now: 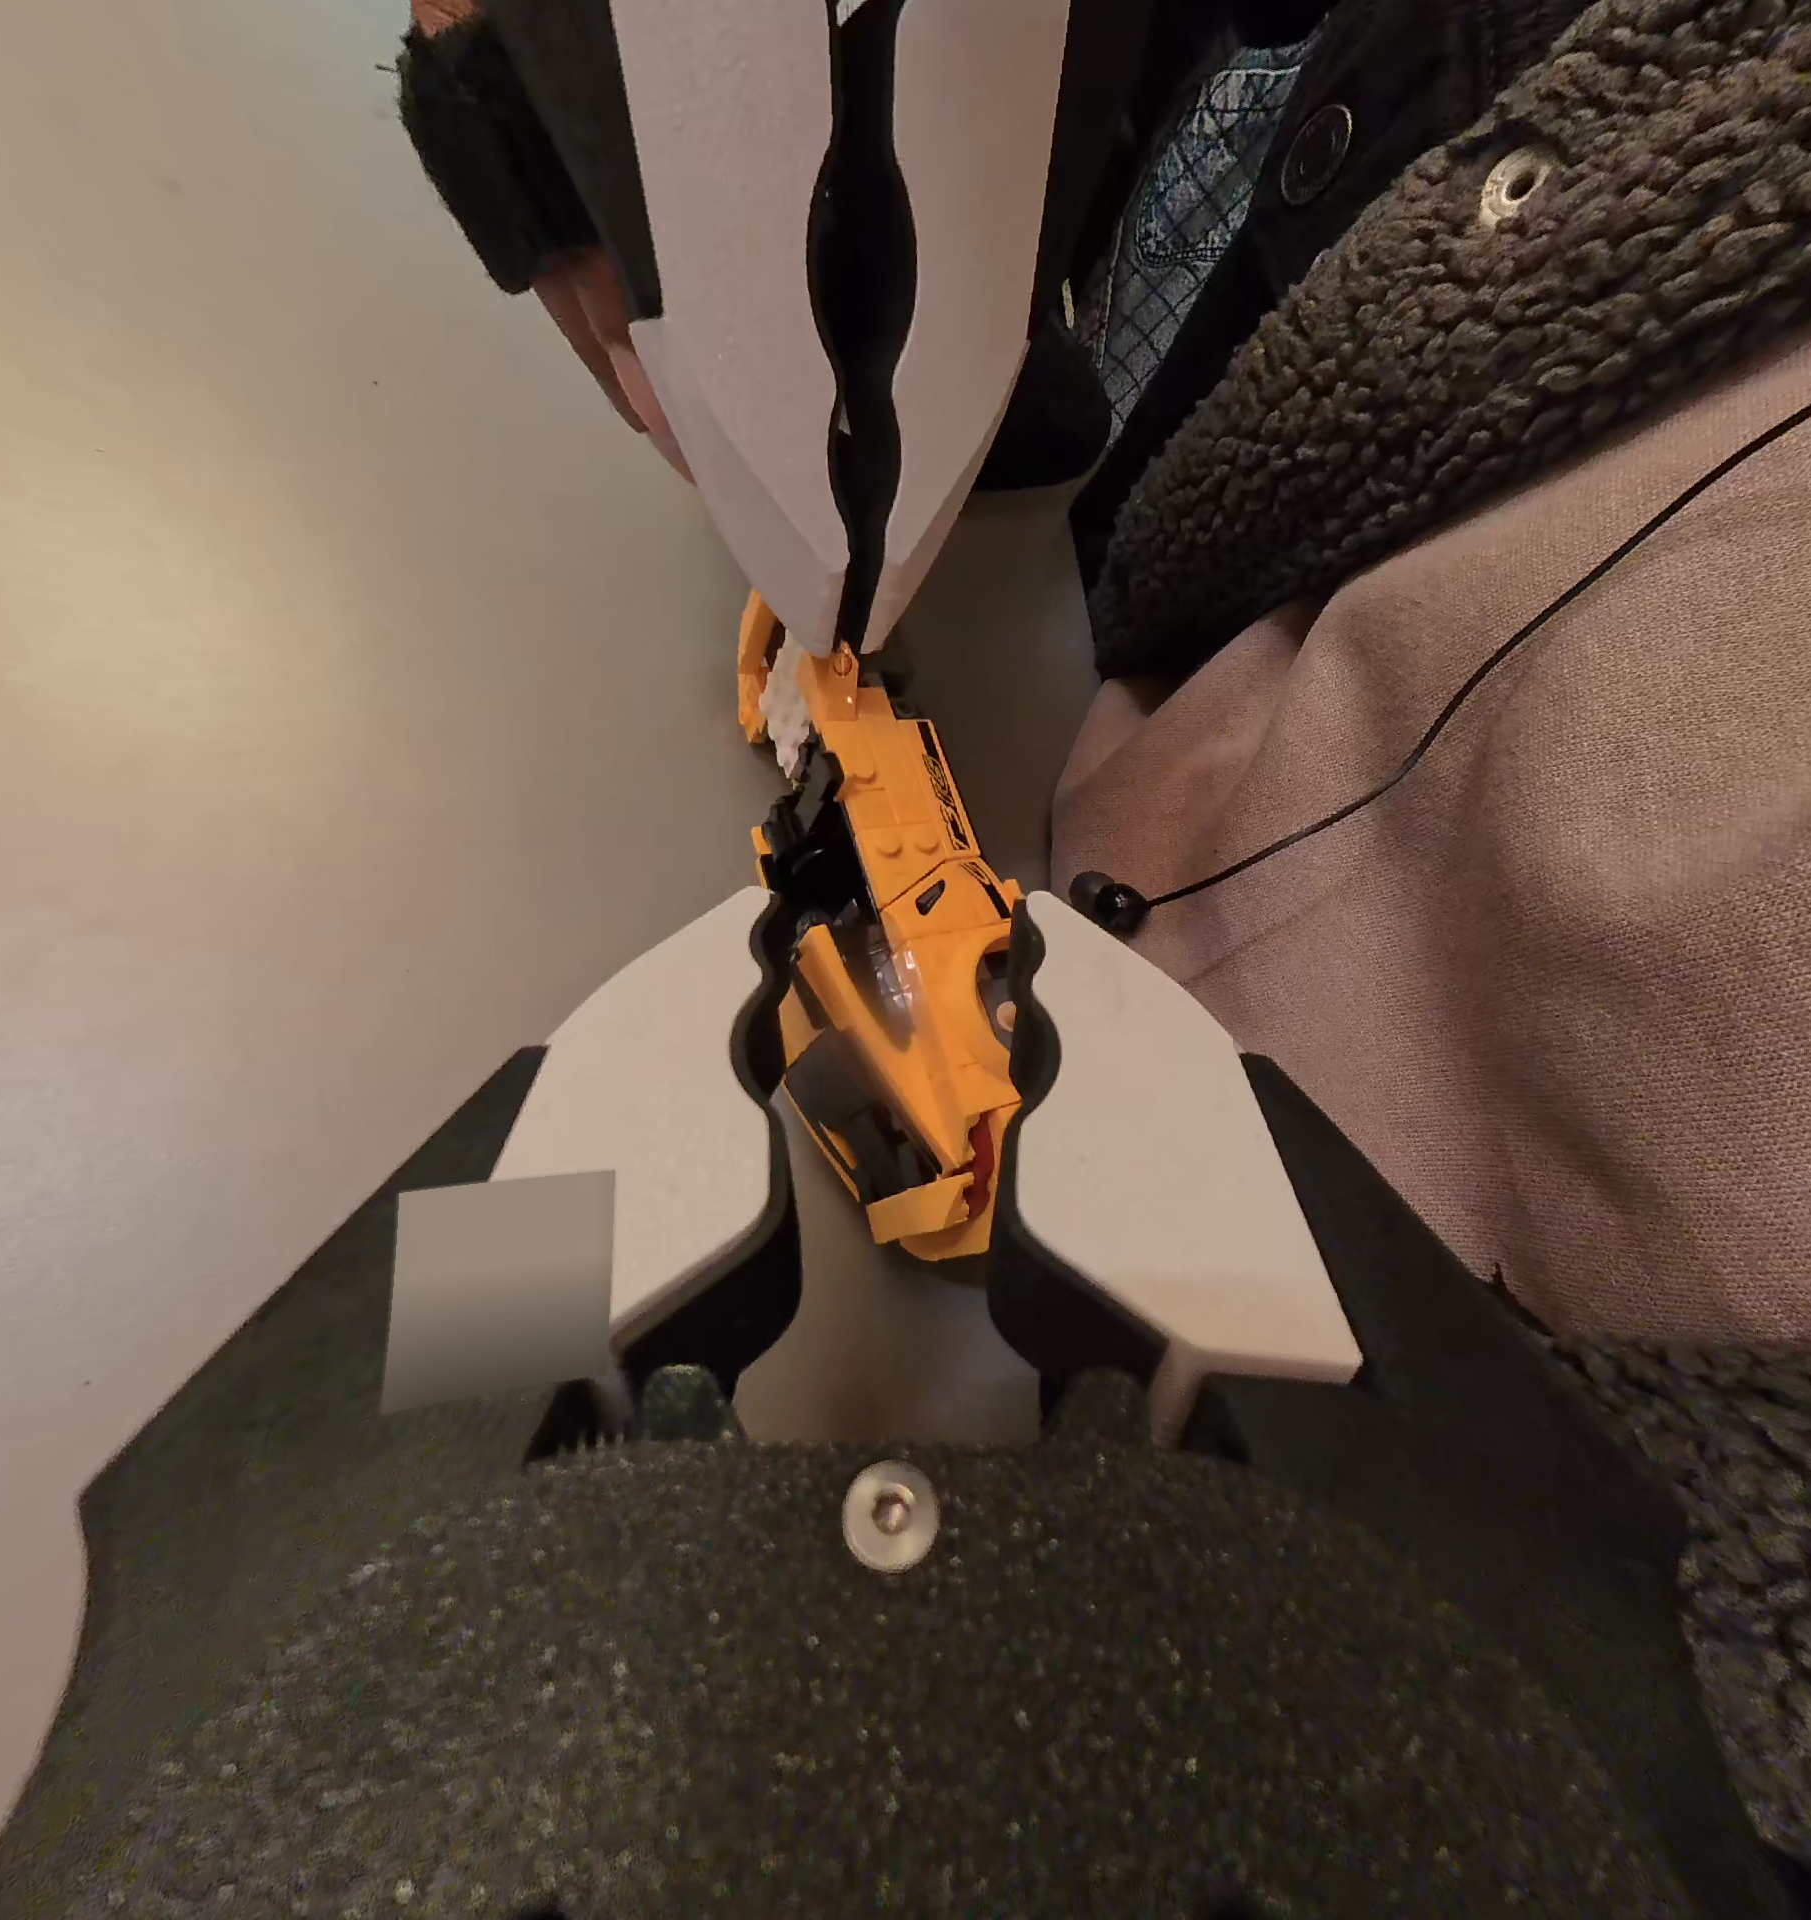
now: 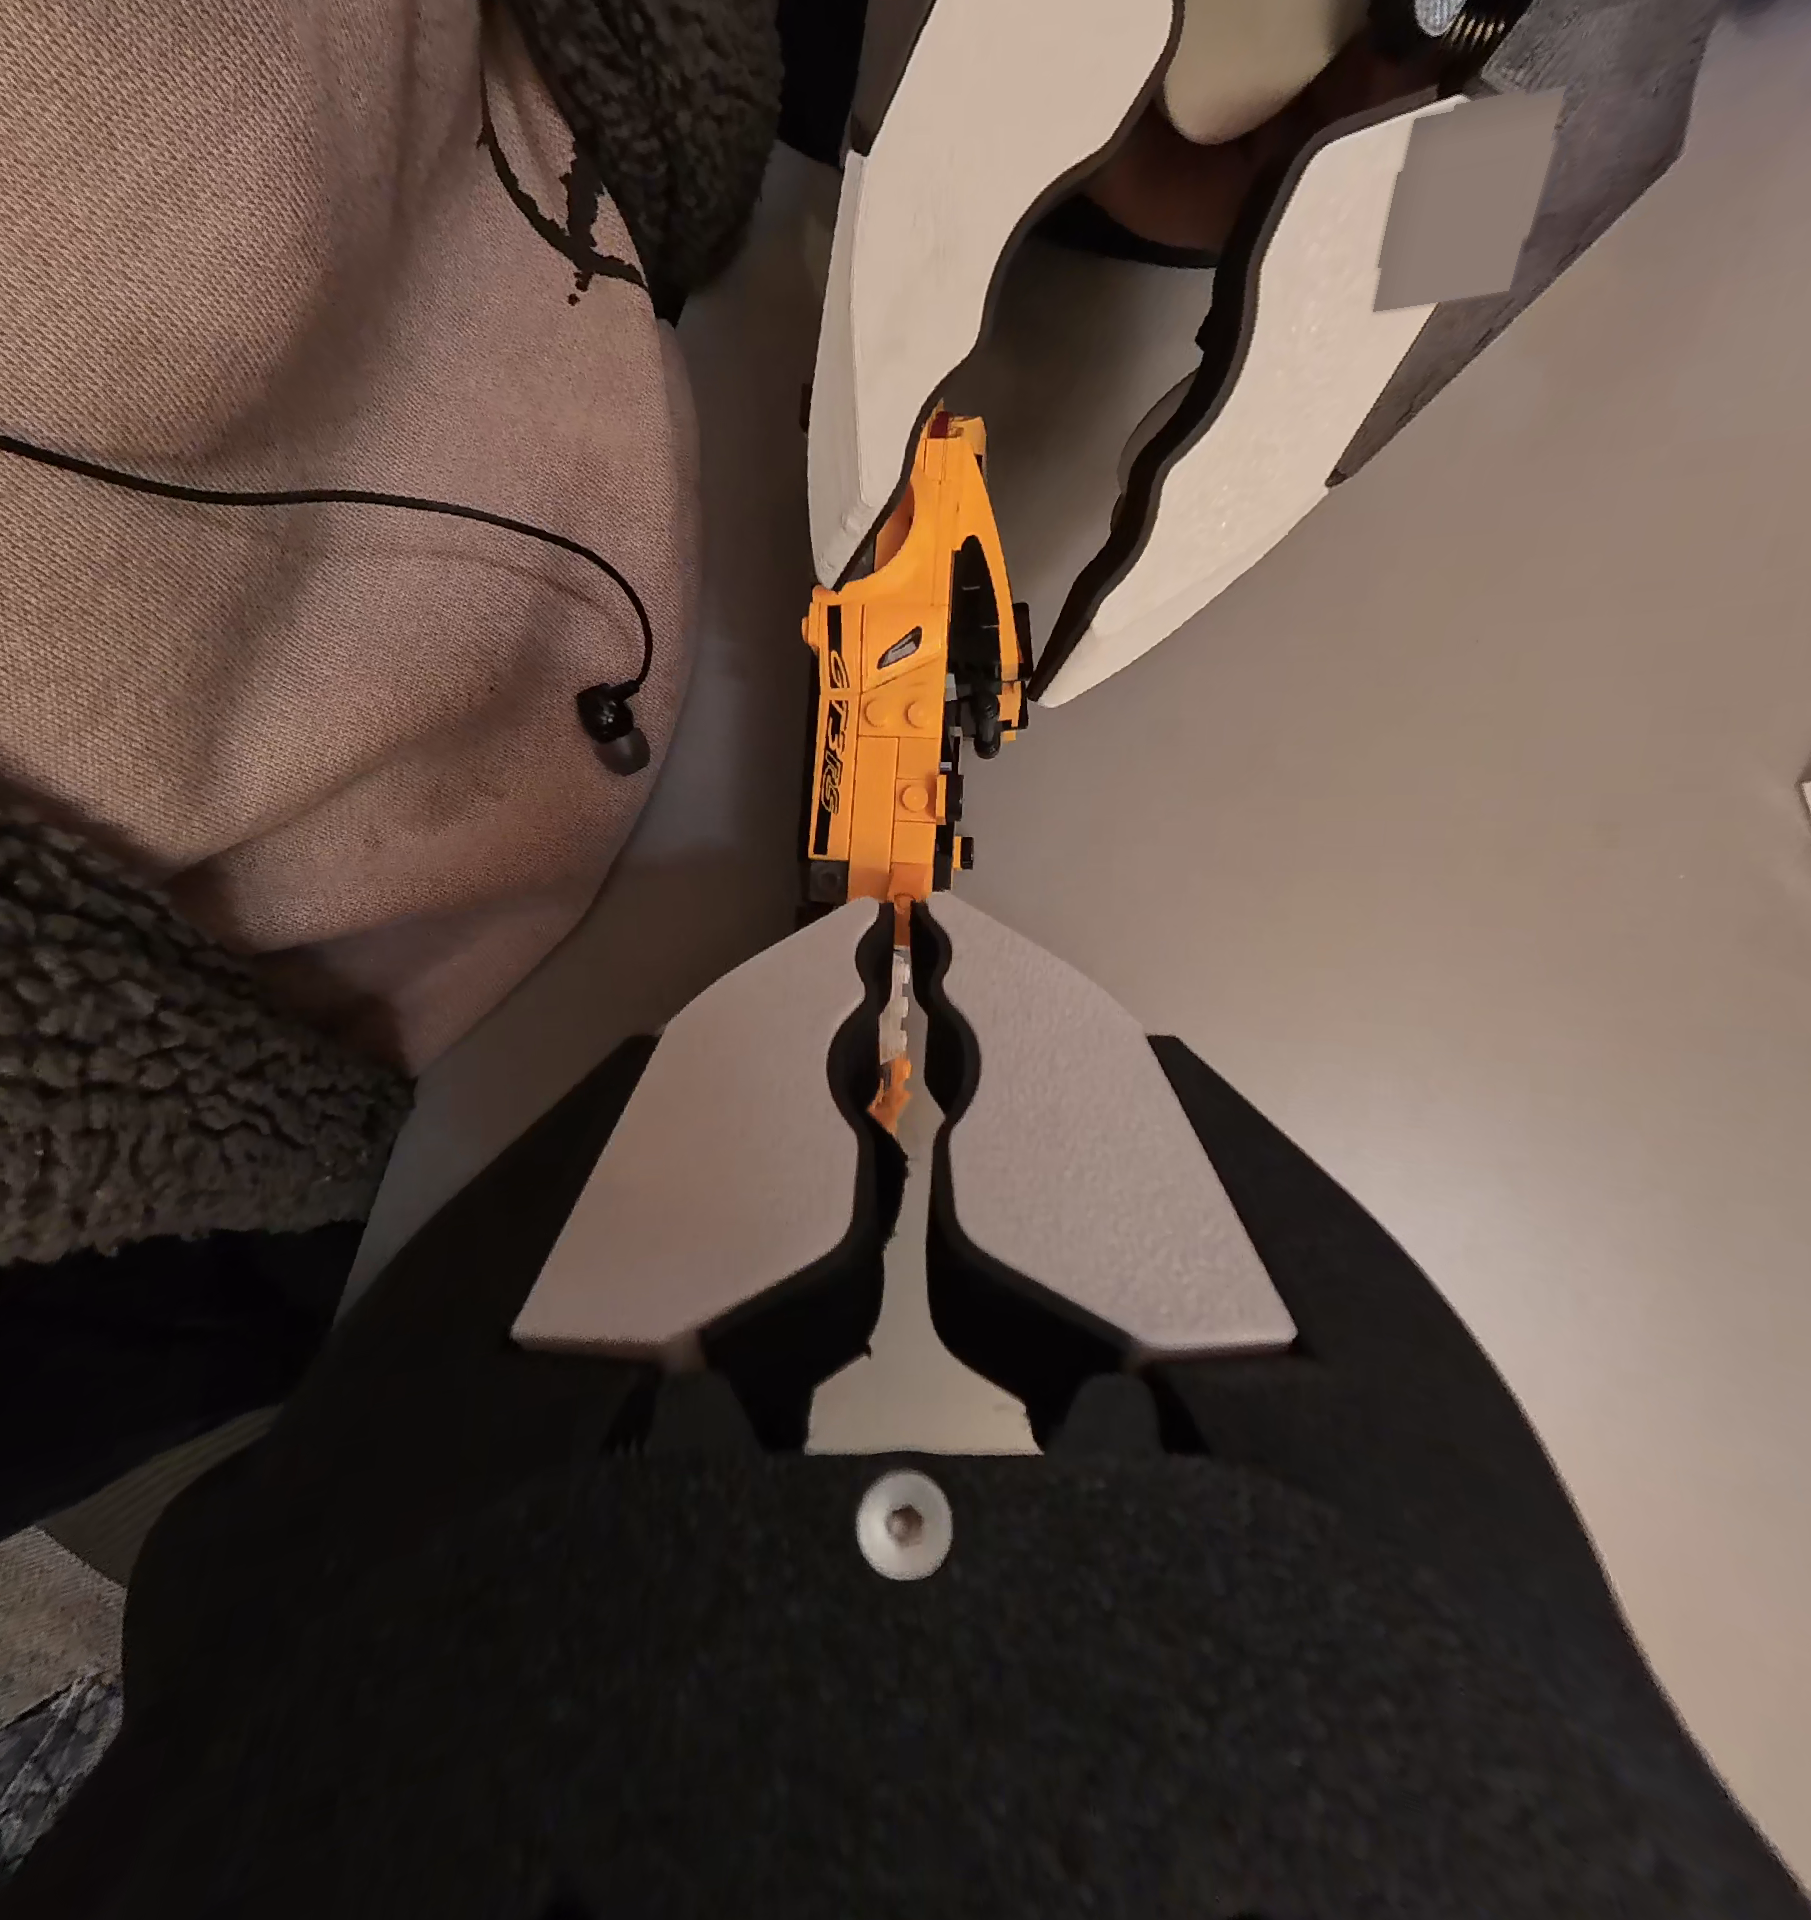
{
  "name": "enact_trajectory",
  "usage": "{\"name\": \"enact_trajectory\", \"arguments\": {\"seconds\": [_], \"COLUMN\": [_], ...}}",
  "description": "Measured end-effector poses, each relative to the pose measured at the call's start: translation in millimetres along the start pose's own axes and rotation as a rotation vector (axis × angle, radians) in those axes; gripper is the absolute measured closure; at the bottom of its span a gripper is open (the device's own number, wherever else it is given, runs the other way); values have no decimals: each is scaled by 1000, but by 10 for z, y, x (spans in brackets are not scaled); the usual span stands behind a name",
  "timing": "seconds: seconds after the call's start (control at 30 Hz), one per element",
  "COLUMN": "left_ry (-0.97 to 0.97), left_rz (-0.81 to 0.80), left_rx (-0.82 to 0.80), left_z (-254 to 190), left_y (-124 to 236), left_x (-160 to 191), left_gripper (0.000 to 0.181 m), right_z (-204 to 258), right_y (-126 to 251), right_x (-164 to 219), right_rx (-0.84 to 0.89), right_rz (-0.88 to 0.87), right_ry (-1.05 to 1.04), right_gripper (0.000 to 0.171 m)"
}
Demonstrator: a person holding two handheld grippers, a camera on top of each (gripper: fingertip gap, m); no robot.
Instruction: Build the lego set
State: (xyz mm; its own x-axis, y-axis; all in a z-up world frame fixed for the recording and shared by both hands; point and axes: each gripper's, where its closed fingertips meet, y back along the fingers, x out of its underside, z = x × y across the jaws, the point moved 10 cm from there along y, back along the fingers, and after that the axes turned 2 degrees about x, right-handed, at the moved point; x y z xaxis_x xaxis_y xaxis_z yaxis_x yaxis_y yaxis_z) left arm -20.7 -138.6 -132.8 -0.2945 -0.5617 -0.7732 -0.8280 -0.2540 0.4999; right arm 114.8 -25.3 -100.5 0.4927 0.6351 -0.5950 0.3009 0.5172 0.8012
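Over a smooth grey tabletop (image 2: pixel 1400 935), a studded orange car (image 1: pixel 911 935) is clamped between the left gripper (image 1: pixel 890 925); the right gripper (image 2: pixel 896 914), at 12 o'clock, is pinched on its end.

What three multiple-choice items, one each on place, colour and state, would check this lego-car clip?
1. Where is the left gripper on the lego car?
A. around one end of the car body
B. on the table, away from the car
C. on the earbud

2. What is the car's main colour?
A. red
B. orange-yellow
C. green

3. How does the right gripper stand?
A. wide open, away from the car
B. nearly closed at the other end of the car
C. out of sight

Key: 1 A, the left wrist view shows the car body between its two fingers. 2 B, the body panels are orange-yellow with black and white parts. 3 B, in the right wrist view its fingertips leave only a slit, with a small part of the car in it.
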Motion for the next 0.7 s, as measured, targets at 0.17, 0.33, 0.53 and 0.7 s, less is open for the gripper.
{"name": "enact_trajectory", "arguments": {"seconds": [0.17, 0.33, 0.53, 0.7], "left_ry": [0, 0, -1, -2], "left_rz": [0, 0, 3, 10], "left_rx": [1, 0, 4, 6], "left_z": [-11, -22, -36, -43], "left_y": [-1, 0, -3, -12], "left_x": [1, 3, 6, 13], "left_gripper": [142, 142, 142, 142], "right_z": [-2, 3, 6, 2], "right_y": [-4, -4, -4, -2], "right_x": [0, -1, 3, 0], "right_rx": [-1, -3, -2, -3], "right_rz": [17, 30, 40, 48], "right_ry": [10, 16, 22, 28], "right_gripper": [168, 168, 168, 168]}}
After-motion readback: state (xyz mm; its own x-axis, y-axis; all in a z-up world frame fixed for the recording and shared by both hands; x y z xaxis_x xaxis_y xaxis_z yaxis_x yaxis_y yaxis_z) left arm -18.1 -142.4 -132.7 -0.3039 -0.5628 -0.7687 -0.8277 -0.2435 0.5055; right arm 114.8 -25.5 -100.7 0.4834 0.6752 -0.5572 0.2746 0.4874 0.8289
